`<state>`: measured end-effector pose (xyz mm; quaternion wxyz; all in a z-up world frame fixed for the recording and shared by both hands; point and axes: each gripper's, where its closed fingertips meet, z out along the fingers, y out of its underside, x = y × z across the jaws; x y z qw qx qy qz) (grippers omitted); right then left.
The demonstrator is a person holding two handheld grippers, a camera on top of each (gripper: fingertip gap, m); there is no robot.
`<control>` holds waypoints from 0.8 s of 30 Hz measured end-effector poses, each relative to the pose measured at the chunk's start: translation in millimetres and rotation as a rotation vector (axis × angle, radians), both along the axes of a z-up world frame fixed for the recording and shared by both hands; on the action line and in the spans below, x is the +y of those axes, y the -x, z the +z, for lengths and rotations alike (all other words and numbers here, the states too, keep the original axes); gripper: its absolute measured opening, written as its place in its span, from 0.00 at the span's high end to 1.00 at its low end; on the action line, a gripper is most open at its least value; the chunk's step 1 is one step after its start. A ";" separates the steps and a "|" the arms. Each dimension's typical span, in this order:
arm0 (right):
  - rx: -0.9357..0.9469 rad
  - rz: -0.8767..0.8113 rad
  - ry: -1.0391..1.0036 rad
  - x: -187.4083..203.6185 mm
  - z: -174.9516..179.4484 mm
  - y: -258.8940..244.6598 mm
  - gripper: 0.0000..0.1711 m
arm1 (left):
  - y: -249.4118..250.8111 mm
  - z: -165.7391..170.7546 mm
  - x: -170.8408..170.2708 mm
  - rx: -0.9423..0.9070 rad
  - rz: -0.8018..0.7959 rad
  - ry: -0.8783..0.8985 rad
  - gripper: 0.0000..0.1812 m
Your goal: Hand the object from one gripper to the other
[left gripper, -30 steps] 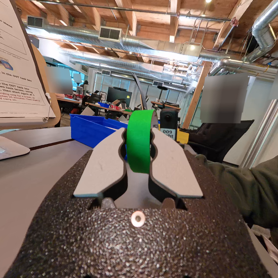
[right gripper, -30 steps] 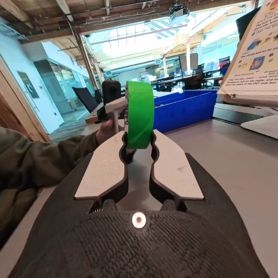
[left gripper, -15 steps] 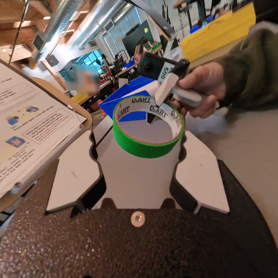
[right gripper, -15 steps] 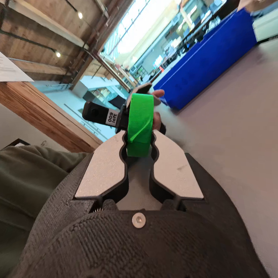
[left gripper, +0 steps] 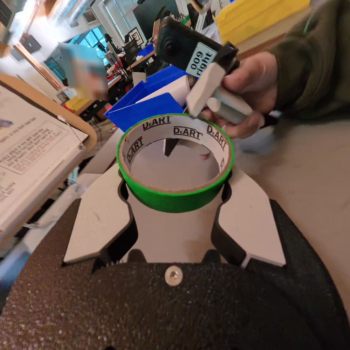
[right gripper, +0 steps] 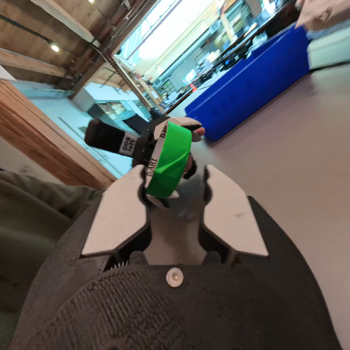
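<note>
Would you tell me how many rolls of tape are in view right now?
1. The green roll of tape is clamped across its width by the left tool; the right tool stands open around its rim. The blue plastic bin could hide more.

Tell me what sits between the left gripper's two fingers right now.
The green tape roll spans the gap of the left gripper, its outer sides pressed against both fingers. The left wrist view shows this plainly.
</note>
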<state>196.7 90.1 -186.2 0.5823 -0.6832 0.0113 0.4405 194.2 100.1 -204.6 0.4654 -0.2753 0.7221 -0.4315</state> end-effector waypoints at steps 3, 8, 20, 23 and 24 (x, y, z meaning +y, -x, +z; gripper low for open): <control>-0.266 -0.084 -0.153 -4.1 9.7 -3.3 0.49 | 7.9 8.8 -1.4 0.085 -0.076 0.230 0.46; -0.607 -0.128 -0.395 -12.3 21.1 18.0 0.48 | 25.9 8.7 -20.1 0.295 -0.283 0.491 0.46; -0.542 0.049 -0.309 -9.5 0.8 46.6 0.50 | 32.9 -11.0 -38.9 0.388 -0.344 0.381 0.46; -0.528 0.048 -0.277 -7.2 3.6 43.0 0.50 | 28.0 -5.1 -35.6 0.352 -0.321 0.419 0.46; -0.517 0.008 -0.269 -4.5 6.6 36.9 0.50 | 22.5 -0.5 -29.4 0.298 -0.274 0.423 0.47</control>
